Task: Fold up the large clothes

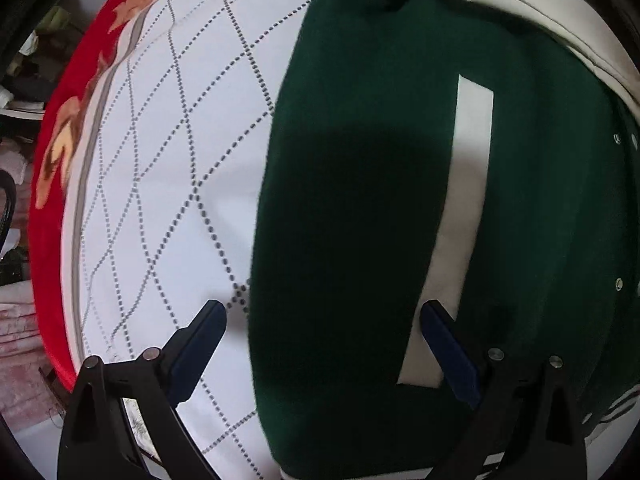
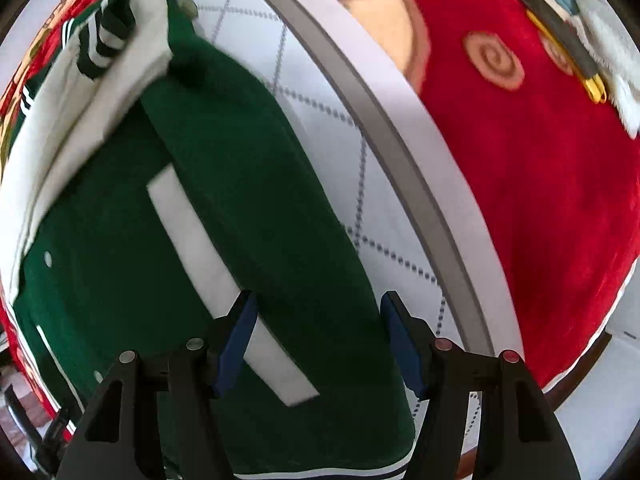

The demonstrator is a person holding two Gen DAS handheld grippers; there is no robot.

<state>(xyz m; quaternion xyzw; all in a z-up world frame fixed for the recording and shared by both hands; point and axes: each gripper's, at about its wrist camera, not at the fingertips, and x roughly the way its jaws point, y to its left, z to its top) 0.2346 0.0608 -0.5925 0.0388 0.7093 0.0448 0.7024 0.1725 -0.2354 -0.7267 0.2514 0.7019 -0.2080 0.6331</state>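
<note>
A dark green varsity jacket (image 1: 380, 220) with cream sleeves (image 1: 520, 4) lies flat on a white bedsheet (image 1: 168, 184) with dotted diamond lines. A white pocket strip (image 1: 460, 220) and metal snaps show on its front. My left gripper (image 1: 324, 312) is open and empty, hovering over the jacket's left edge. In the right wrist view the same jacket (image 2: 240, 200) lies with a cream sleeve (image 2: 80, 120) folded across it and a striped cuff (image 2: 108, 32) at the top. My right gripper (image 2: 318, 304) is open and empty above the jacket's right edge, near the pocket strip (image 2: 212, 264).
A red blanket with orange patterns (image 1: 72, 92) borders the sheet on the left; it also shows in the right wrist view (image 2: 540, 180) past a grey stripe (image 2: 400, 152). Pale cloth and a dark strip with yellow ends (image 2: 568, 44) lie on it. Room clutter (image 1: 16, 80) lies beyond the bed's edge.
</note>
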